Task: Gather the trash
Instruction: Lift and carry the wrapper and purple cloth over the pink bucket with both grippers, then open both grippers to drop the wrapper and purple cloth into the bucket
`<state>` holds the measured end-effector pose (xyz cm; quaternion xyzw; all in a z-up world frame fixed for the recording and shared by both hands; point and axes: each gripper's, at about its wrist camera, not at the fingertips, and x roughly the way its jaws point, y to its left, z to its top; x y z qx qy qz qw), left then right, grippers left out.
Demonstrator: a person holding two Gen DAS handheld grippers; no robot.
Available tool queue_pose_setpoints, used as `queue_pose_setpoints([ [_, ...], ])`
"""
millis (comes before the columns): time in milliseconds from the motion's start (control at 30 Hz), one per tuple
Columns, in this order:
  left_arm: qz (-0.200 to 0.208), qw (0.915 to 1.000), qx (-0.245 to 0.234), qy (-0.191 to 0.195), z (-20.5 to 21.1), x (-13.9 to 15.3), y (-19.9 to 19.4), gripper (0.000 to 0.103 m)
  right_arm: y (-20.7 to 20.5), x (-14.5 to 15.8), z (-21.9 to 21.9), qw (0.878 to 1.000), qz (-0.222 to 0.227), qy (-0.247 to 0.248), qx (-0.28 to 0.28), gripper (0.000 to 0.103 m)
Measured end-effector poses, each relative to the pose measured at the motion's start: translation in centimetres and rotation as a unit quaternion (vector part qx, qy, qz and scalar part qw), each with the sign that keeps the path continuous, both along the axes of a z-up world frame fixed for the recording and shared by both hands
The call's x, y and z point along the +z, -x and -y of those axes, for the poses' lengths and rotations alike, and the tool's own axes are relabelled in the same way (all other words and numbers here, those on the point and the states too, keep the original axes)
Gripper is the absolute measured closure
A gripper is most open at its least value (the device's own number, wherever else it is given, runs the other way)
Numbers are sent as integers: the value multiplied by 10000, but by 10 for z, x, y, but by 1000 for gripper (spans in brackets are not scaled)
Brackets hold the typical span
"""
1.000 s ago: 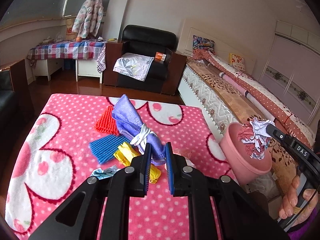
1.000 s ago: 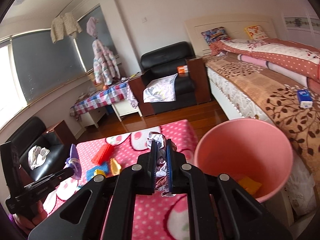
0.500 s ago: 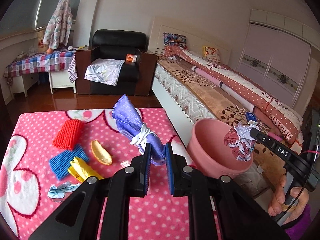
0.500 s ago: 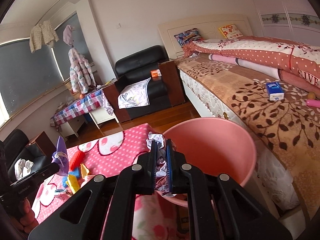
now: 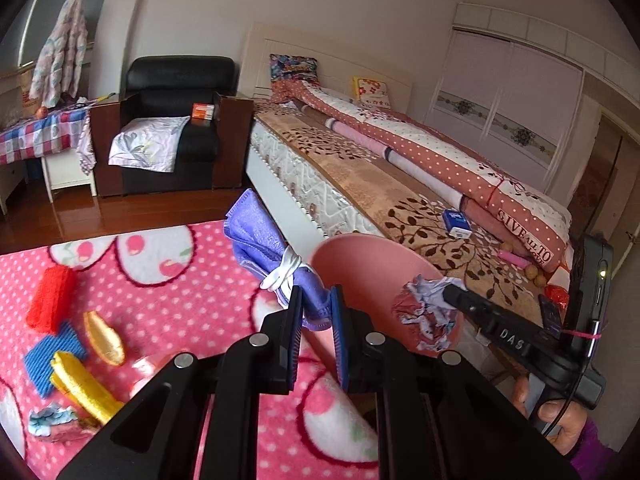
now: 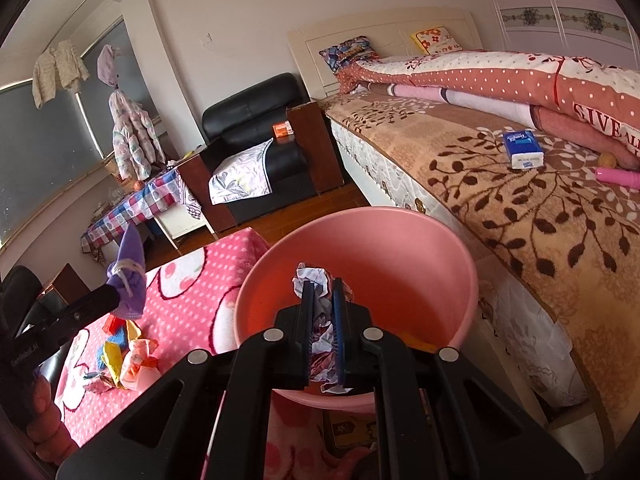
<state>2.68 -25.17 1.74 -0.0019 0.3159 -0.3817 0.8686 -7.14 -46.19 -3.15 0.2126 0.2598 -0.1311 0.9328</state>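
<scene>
Right tongs (image 6: 322, 304) clamped on crumpled paper (image 6: 310, 278), centre frame, over open mouth of pink bin (image 6: 400, 240). Bin stands between pink desk (image 6: 200, 280) edge and bed (image 6: 520, 208) side. Left tongs (image 5: 316, 306) grip purple cloth (image 5: 256, 232), near bin rim. More scraps (image 5: 80, 384) lower left on desk. Narrow gap between bin and bed.

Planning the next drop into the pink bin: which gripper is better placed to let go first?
The right gripper: its crumpled paper hangs over the pink bin's opening. The left gripper, holding the purple cloth bundle, appears short of the rim.
</scene>
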Motion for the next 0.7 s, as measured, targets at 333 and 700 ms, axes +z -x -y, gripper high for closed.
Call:
queue_pose_setpoints([
  [333, -169, 9987, -473, -86, 52, -14, -7, 90, -3, -11, 13, 9998, -144, -89, -90, 94],
  [700, -356, 9964, -725, -273, 84, -33, -15, 89, -8, -23, 21, 9995, -266, -136, -107, 94],
])
